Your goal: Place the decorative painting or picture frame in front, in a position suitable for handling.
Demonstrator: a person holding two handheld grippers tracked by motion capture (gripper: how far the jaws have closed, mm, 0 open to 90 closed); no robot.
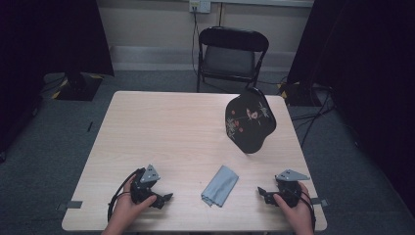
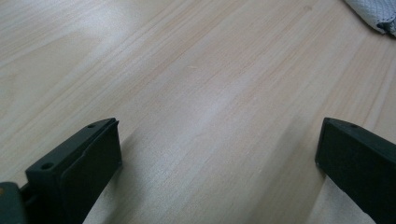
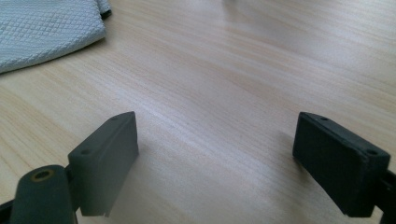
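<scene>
Both claws, left claw [image 1: 164,198] and right claw [image 1: 263,193], rest agape on my desk [image 1: 161,127] flanking the folded cloth [image 1: 220,185] between them; I'd approach low, pinching one corner cleanly.

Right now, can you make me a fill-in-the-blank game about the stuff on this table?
1. The folded cloth lies between the two ____.
2. The black plate with painted flowers stands propped up on the ____ table.
3. The jaws of the left gripper and the right gripper are both ____.
4. Behind the table stands a black ____.

Missing words: grippers; wooden; open; chair
</scene>
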